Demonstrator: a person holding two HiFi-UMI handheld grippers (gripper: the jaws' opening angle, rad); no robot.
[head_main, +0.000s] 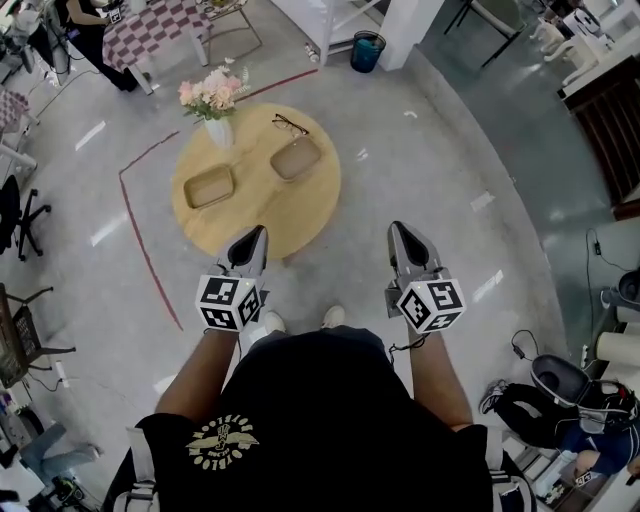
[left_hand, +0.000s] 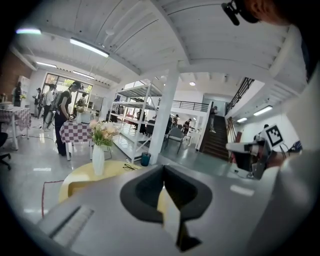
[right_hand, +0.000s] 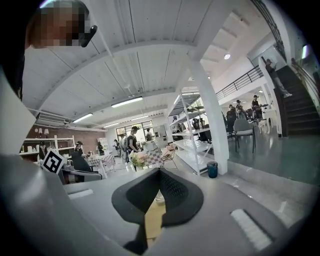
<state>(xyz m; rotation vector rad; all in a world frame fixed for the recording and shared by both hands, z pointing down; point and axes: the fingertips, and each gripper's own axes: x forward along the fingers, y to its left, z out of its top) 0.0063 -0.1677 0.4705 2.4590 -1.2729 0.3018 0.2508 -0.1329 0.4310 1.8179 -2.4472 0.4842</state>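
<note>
Holding pink flowers (head_main: 212, 93), vase (head_main: 218, 131) stands on table (head_main: 255, 225).

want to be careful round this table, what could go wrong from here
1. The vase of flowers is tall and narrow and stands near the far left rim of the table. A reach past it with the left gripper could tip it.
2. The glasses lie at the far rim, just beyond a tray. A nudge might push them off.
3. The left gripper and the right gripper both look shut, so they would likely need opening before any grasp.
</note>
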